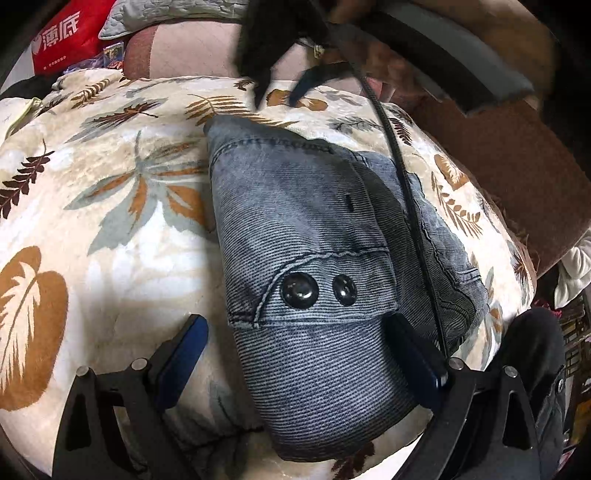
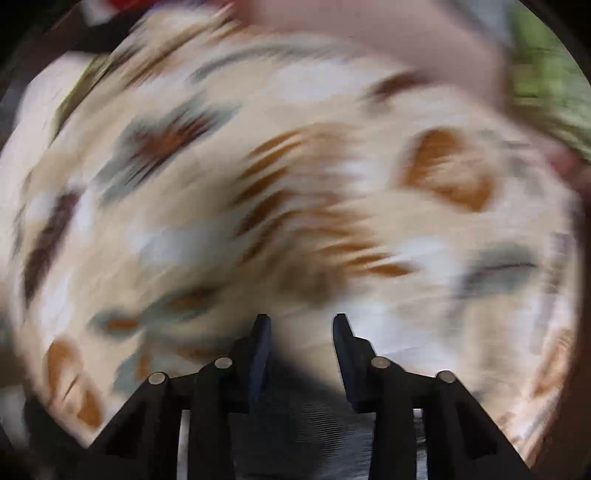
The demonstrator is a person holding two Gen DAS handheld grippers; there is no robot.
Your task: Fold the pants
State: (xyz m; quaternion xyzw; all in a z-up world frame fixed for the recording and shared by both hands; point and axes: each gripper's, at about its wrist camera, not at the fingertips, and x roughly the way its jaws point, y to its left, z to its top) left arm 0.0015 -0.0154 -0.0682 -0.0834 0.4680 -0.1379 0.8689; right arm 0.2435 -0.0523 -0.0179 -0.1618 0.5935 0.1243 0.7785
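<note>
Pants folded on leaf-print blanket, both grippers empty

Pants (image 1: 314,236) of grey-blue ribbed denim are seen lying folded into a compact bundle on a cream blanket (image 1: 110,206) printed with brown, orange and grey leaves. A flap with two dark round snaps (image 1: 317,290) is turned up on the top layer, and a stitched hem is visible at the far end of the bundle. More folded layers are stacked along the right side of the bundle. A thin black cable (image 1: 402,177) is draped across that right side.

The left gripper (image 1: 299,339) is held over the near end of the bundle with its jaws spread wide. One blue-padded finger is placed on bare blanket to the left of the pants, and the other is set at the right edge of the flap. Nothing is clamped between them.

The right gripper (image 2: 301,325) is shown in a heavily blurred view, pointed down at the blanket (image 2: 332,206). Its jaws are drawn fairly narrow, with a clear gap left between them, and nothing is held. A patch of ribbed grey cloth is glimpsed beneath its body at the bottom of that view.

Beyond the blanket, a pink cushion (image 1: 192,51) and a red bag (image 1: 70,33) are seen at the far side.
</note>
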